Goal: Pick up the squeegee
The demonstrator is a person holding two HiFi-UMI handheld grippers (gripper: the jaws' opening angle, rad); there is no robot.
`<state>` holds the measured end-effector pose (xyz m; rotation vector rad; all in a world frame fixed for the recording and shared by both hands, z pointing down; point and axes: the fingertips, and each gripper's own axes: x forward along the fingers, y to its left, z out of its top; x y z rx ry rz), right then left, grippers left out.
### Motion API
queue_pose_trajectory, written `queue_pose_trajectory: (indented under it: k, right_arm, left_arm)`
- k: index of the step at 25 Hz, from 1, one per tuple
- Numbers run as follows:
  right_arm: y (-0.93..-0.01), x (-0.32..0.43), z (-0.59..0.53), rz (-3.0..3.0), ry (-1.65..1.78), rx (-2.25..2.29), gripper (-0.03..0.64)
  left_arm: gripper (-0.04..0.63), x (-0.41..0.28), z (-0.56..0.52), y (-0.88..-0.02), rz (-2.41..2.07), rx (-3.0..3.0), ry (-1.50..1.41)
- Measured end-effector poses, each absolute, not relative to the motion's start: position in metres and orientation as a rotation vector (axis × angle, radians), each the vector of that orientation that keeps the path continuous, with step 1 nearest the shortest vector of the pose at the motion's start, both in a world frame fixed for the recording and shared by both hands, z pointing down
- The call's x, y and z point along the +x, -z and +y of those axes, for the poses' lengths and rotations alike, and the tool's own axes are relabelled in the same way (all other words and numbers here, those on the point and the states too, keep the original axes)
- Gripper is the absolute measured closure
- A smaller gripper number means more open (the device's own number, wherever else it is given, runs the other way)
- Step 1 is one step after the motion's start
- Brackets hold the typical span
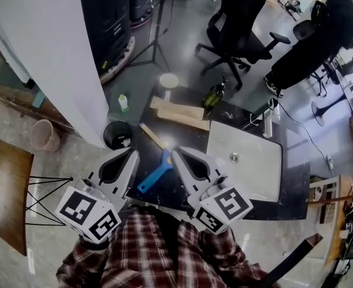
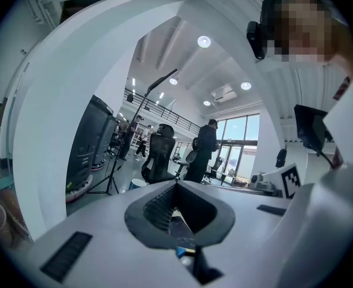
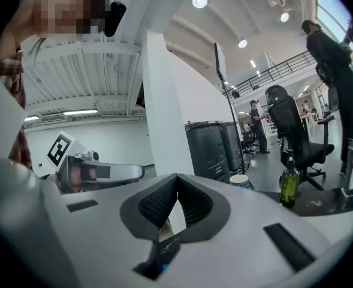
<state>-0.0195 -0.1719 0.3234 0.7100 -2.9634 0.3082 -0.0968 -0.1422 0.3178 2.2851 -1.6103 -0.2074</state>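
In the head view, we see the left gripper (image 1: 132,155) and the right gripper (image 1: 175,154) side by side low over the dark table (image 1: 296,191), each with its jaws pressed together and nothing pinched. The squeegee (image 1: 155,175) lies on the table between them. Its blue handle runs from near-left to far-right, and the head end points away from us, just beside the right gripper's tip. The cubes on both grippers show black-and-white square patterns only, with no letters. Further out on the table are wooden boards (image 1: 179,114), a green bottle (image 1: 212,96) whose label is too small for us to read, and a white slab (image 1: 245,158). In the left gripper view, the left gripper (image 2: 176,183) has its jaws meeting at the tips, and only a sliver of blue shows through the dark hollow behind them. In the right gripper view, the right gripper (image 3: 177,176) is likewise closed tip to tip and holds nothing. The left gripper (image 3: 98,173) is at its side, and the green bottle (image 3: 289,188) stands upright ahead.
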Motion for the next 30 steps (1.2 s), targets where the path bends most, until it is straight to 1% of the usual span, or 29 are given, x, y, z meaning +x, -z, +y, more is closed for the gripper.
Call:
queue_pose_trajectory:
  k: [11,15,17,20,22,23,26,30]
  right_arm:
    - [-0.293,-0.032,-0.188,-3.038,-0.301,0.735,0.604]
    - [-0.282,-0.031,-0.19,-3.09,-0.381,0.723,0.601]
    - [-0.276,-0.032,-0.188,-3.118,-0.424,0.682,0.54]
    - [-0.269,-0.034,-0.185,-3.143,-0.431,0.639,0.467]
    - [-0.267,-0.034,-0.184,-3.15,-0.428,0.62,0.43]
    - [-0.266,-0.034,-0.184,-3.15,-0.426,0.612,0.42]
    - [-0.263,-0.032,-0.184,-3.137,-0.374,0.59,0.42]
    - [-0.269,-0.037,-0.181,-3.046,-0.217,0.449,0.422]
  left_arm:
    - [0.584,-0.099,-0.171,-0.305,-1.501,2.369,0.224]
    - [0.584,-0.099,-0.173,-0.307,-1.472,2.382,0.219]
    - [0.584,-0.099,-0.174,-0.309,-1.46,2.382,0.214]
    - [0.584,-0.098,-0.176,-0.31,-1.442,2.388,0.209]
    - [0.584,-0.097,-0.177,-0.31,-1.435,2.393,0.209]
    - [0.584,-0.097,-0.178,-0.31,-1.432,2.396,0.21]
    - [0.584,-0.098,-0.18,-0.309,-1.432,2.399,0.215]
    - [0.584,-0.105,-0.18,-0.312,-1.443,2.386,0.218]
